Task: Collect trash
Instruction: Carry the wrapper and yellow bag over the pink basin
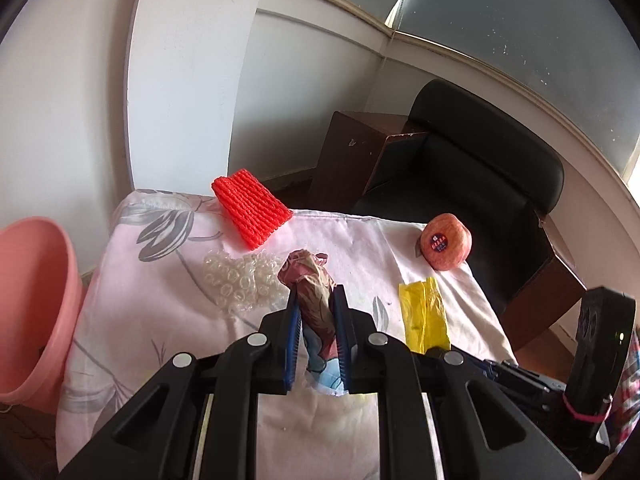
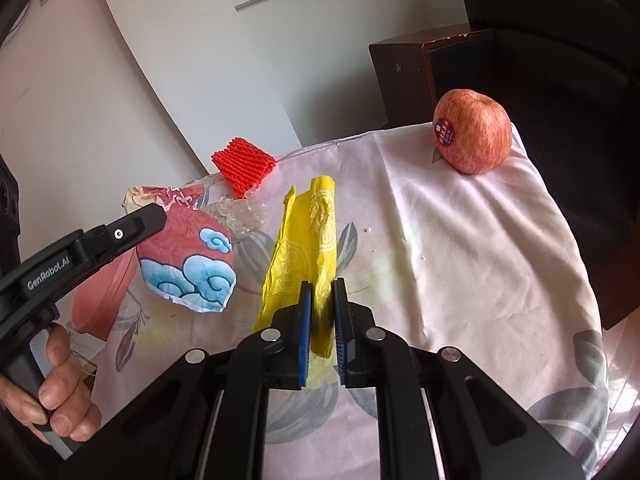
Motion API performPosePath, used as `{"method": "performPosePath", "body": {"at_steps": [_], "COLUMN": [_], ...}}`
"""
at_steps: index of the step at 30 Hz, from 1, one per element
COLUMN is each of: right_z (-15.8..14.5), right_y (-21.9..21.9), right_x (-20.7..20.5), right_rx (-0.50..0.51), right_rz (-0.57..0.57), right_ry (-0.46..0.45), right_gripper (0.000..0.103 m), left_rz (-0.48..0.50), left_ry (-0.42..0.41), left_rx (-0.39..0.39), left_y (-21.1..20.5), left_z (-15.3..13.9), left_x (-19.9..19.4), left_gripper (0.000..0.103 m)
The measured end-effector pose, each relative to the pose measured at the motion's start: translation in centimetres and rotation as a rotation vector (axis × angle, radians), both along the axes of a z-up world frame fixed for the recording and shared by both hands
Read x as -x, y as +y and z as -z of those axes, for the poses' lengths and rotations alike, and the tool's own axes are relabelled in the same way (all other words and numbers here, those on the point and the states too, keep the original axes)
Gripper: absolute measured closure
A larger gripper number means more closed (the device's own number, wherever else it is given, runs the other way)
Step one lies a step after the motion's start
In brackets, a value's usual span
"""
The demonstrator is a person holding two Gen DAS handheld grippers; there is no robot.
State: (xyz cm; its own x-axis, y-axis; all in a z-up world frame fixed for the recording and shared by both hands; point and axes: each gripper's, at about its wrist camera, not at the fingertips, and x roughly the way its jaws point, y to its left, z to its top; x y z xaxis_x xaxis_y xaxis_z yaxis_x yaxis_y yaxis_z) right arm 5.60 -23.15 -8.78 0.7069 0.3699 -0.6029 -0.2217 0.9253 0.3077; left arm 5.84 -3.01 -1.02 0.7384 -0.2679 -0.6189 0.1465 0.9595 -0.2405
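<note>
The left gripper (image 1: pixel 314 308) is squeezed shut on a crumpled red wrapper with blue clouds (image 1: pixel 316 312), lifted off the table (image 2: pixel 480 240). The right gripper (image 2: pixel 323 320) is pinched tight on a yellow plastic wrapper (image 2: pixel 304 232) that lies on the flowered cloth.

Both pieces look ready to go into the pink bin (image 1: pixel 36 304) (it stands just past the table's left edge). Keep both grips tight, because thin paper can slip. Lift the yellow one clear first so it does not drag the cloth.

There is open room to the left. The bubble wrap (image 1: pixel 240 280) and red foam net (image 1: pixel 252 210) wait near the far edge. The apple (image 2: pixel 474 132) sits close to the far right corner, so stay away from it.
</note>
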Motion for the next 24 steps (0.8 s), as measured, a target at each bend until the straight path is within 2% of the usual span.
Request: {"method": "performPosePath", "body": {"at_steps": [7, 24], "right_z": [-0.9, -3.1], "right_y": [1.9, 9.6], "right_x": [1.7, 3.4], "right_rx": [0.011, 0.037], "right_rz": [-0.06, -0.241], "right_ry": [-0.035, -0.088], "right_gripper": [0.092, 0.092], "left_rz": [-0.023, -0.207], "left_ry": [-0.062, -0.132], "left_rx": [-0.056, -0.053], "left_y": [1.5, 8.4], "left_z": [-1.0, -2.5], "left_x": [4.2, 8.6], "left_gripper": [0.088, 0.088]}}
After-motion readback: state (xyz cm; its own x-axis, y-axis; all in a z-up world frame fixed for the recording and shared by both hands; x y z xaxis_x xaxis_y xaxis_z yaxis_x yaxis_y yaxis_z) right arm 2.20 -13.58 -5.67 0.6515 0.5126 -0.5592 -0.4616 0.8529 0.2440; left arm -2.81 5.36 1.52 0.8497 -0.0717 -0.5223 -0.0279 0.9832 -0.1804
